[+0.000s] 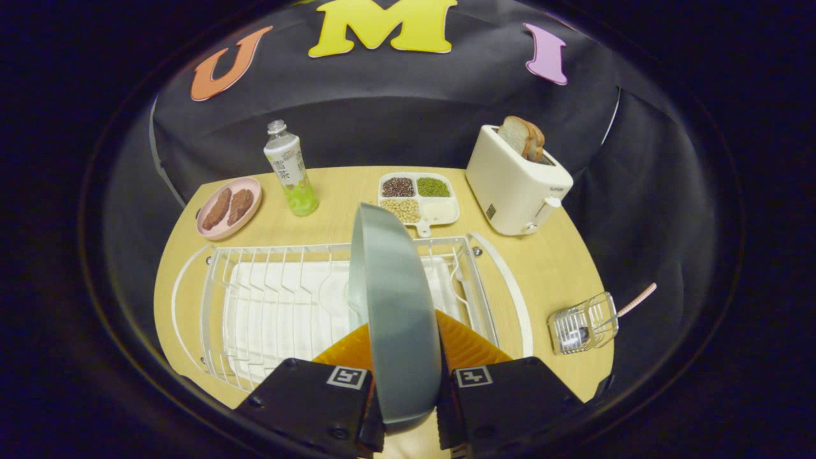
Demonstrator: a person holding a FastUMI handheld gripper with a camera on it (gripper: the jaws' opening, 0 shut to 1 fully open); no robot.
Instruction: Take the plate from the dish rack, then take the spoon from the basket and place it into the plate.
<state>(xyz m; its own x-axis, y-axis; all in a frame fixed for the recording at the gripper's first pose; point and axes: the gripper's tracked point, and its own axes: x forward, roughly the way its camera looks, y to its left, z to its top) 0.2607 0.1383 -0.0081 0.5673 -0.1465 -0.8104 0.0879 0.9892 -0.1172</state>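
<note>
Gripper view: we hold the grey plate [395, 306] edge-on by its rim, jaws closed on it; seemingly stiff, smooth, slip-prone.

Grey plate [398, 306] (white dish rack [268, 299])

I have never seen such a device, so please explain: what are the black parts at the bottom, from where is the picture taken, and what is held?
A person carries a hand-held gripper; the camera rides on it and looks forward along its two black fingers. The fingers are shut on a grey plate, held on edge above the white dish rack. On the wooden table beyond are a pink dish with meat, a bottle, a tray of beans and a toaster with bread. Beside the rack lies a small wire basket with a pink-handled spoon.
</note>
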